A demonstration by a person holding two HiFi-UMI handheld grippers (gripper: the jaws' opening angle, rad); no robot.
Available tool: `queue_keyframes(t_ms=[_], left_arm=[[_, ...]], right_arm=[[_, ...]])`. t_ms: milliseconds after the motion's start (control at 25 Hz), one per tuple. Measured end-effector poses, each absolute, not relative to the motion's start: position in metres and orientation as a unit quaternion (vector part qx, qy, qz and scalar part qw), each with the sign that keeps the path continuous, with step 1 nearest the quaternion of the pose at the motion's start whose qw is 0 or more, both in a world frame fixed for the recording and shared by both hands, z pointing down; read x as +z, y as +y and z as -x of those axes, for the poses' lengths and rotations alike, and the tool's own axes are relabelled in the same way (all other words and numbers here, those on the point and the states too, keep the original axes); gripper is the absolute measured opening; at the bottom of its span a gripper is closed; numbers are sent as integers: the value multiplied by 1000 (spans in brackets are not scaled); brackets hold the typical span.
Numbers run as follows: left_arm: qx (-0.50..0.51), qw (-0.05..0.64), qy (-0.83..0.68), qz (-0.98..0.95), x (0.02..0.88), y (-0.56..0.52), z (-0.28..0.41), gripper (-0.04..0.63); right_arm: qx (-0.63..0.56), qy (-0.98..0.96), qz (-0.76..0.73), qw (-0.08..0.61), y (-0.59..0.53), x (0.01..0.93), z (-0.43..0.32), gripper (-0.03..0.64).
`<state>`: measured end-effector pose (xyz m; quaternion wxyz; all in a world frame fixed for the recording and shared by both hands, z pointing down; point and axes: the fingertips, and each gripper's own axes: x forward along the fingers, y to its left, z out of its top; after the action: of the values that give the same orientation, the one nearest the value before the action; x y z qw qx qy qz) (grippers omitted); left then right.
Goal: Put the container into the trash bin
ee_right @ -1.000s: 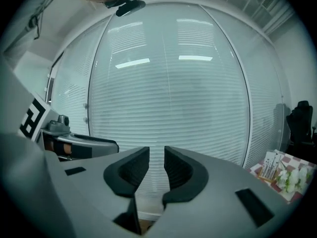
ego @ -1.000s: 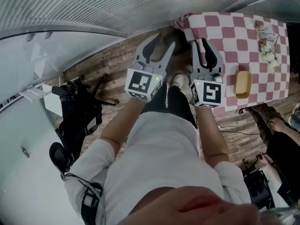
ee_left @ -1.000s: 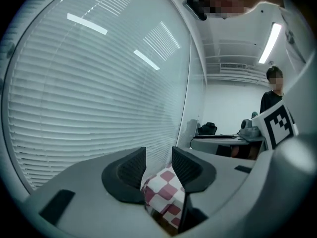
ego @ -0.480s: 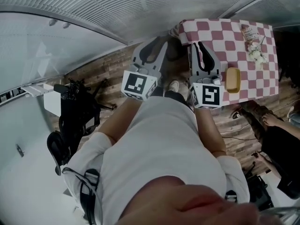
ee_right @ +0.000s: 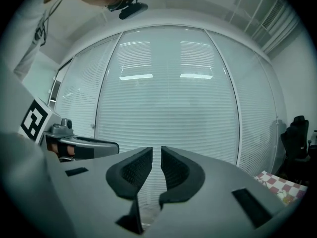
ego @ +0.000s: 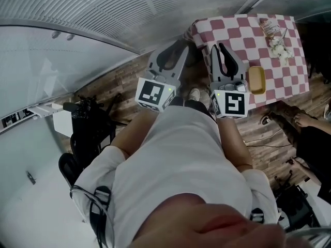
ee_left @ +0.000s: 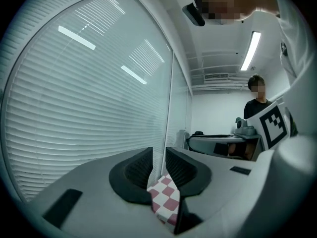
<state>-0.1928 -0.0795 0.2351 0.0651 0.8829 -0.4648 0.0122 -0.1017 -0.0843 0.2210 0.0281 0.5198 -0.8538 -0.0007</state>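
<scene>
A yellow container point(ego: 257, 79) lies on the red-and-white checked table point(ego: 232, 27) at the head view's upper right. My left gripper point(ego: 181, 45) is held level above the wooden floor, just left of the table's corner. Its jaws stand a narrow gap apart with nothing between them, and a bit of the checked cloth point(ee_left: 166, 202) shows below the left gripper point(ee_left: 158, 155). My right gripper point(ego: 219, 46) reaches over the table's near-left edge, left of the container and apart from it. The right gripper point(ee_right: 156, 155) is also nearly closed and empty. No trash bin is in view.
A packet point(ego: 268, 26) and white flowers point(ego: 280, 48) lie at the table's far end. Black gear point(ego: 90, 130) stands on the floor at left beside the glass wall with blinds point(ego: 103, 14). Another person's feet point(ego: 289, 119) are at the right.
Both grippers' jaws have narrowed, the left from a wide V. Both hands have risen, and the table now sits further toward the upper right of the head view.
</scene>
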Motion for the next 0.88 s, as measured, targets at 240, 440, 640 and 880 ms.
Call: queue_keyframes(t_ms=[240, 440, 640, 880], left_arm=[[13, 64, -391, -918, 235, -70, 146, 101], [12, 67, -333, -940, 233, -57, 96, 101], [5, 65, -260, -964, 229, -34, 37, 101], [0, 68, -196, -978, 225, 0, -27, 101]], right_arm=[[-1, -814, -581, 28, -64, 218, 60, 72], [-2, -778, -628, 36, -35, 217, 14, 74], [1, -727, -686, 39, 0, 217, -45, 74], [8, -669, -742, 41, 49, 220, -114, 72]])
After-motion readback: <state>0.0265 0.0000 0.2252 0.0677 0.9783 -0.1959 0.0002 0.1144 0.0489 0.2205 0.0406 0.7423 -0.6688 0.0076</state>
